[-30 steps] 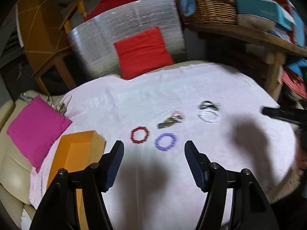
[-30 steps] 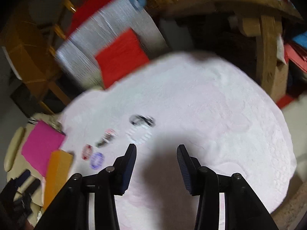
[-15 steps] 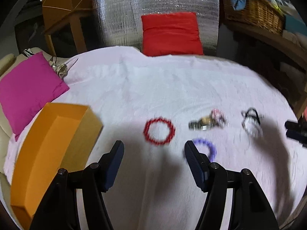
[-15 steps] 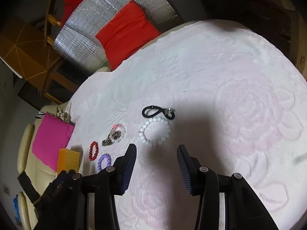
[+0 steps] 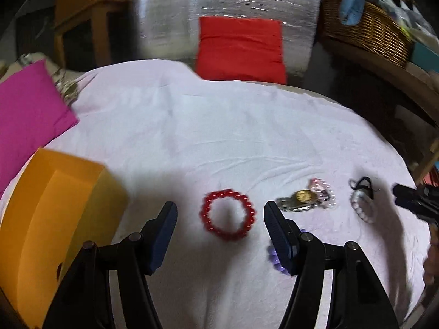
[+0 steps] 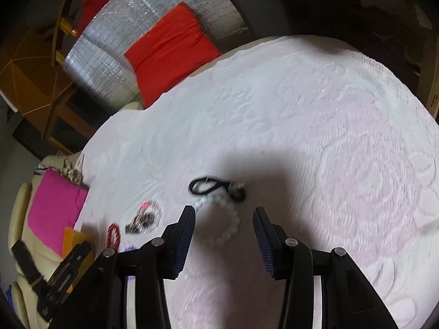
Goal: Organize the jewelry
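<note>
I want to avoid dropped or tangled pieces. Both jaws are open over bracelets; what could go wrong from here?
The red bracelet is a loose bead ring; the left gripper may pinch one side and let it slip. The white bracelet seems to touch the black cord, so the right gripper could drag both.

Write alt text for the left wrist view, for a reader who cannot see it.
The open left hand-held gripper hovers over a red bead bracelet lying on a white cloth. An orange box sits to its left; a watch, a purple bracelet partly behind a finger and a white bead bracelet lie to its right.
</note>
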The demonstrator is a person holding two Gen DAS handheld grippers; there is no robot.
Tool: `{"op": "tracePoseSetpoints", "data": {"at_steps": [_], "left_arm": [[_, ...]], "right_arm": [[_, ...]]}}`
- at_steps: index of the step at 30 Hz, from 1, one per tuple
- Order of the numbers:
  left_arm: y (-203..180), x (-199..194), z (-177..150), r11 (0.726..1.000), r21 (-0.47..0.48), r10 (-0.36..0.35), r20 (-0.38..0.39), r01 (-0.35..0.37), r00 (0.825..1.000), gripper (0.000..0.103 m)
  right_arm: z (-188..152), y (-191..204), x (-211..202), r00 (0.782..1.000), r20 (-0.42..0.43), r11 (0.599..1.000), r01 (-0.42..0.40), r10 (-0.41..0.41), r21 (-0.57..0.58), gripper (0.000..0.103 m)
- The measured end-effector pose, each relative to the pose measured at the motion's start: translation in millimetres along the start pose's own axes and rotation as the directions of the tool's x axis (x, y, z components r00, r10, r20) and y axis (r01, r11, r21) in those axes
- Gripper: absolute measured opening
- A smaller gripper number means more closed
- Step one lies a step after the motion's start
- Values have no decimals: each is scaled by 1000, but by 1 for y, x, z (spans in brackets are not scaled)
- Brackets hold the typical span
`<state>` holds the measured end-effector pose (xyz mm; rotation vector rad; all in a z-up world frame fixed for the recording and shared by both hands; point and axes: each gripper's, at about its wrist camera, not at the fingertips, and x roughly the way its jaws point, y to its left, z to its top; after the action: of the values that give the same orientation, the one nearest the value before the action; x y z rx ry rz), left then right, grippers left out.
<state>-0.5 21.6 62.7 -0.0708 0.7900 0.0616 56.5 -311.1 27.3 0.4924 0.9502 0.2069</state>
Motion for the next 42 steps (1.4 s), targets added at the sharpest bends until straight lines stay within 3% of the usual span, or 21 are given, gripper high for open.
{"op": "tracePoseSetpoints", "data": {"at_steps": [7,10,15,20,24,26,28,30,34,36,38,42], "left_arm": [[-11,9,1,994,99,-41,-29,44,999,66],[-1,17,3,997,67,-18,-49,21,999,66],[-3,19,2,997,58,-47,-54,50,997,66],[-17,19,2,990,88,-105,-45,109,993,66],[-35,25,6,972,117,-200,-41,204,979,66],[-44,29,9,958,130,-251,-41,254,967,67],[-55,35,12,941,143,-304,-48,308,951,66],[-65,41,15,931,163,-323,-57,328,945,66],[-78,57,23,910,156,-375,-90,385,923,66],[-81,65,25,899,141,-402,-107,414,909,60],[-86,69,26,889,144,-420,-125,435,899,45],[-97,74,27,882,165,-421,-149,442,895,39]], "right_arm": [[12,-4,20,999,-32,999,41,-42,-35,48],[14,-5,26,998,-45,999,32,-33,-38,51],[17,-2,37,999,-48,999,16,-18,-38,51],[19,7,51,999,-45,998,0,-2,-57,56],[20,10,58,999,-34,997,7,-10,-73,56],[21,10,60,999,-31,998,6,-8,-65,50],[23,11,63,999,-36,998,4,-6,-68,28],[22,12,68,999,-53,997,4,-8,-71,18],[21,11,67,999,-50,997,-6,2,-74,16],[21,10,65,999,-47,998,-26,23,-62,15],[21,10,62,999,-38,998,-28,25,-63,15],[20,7,59,999,-35,999,-31,29,-42,15]]}}
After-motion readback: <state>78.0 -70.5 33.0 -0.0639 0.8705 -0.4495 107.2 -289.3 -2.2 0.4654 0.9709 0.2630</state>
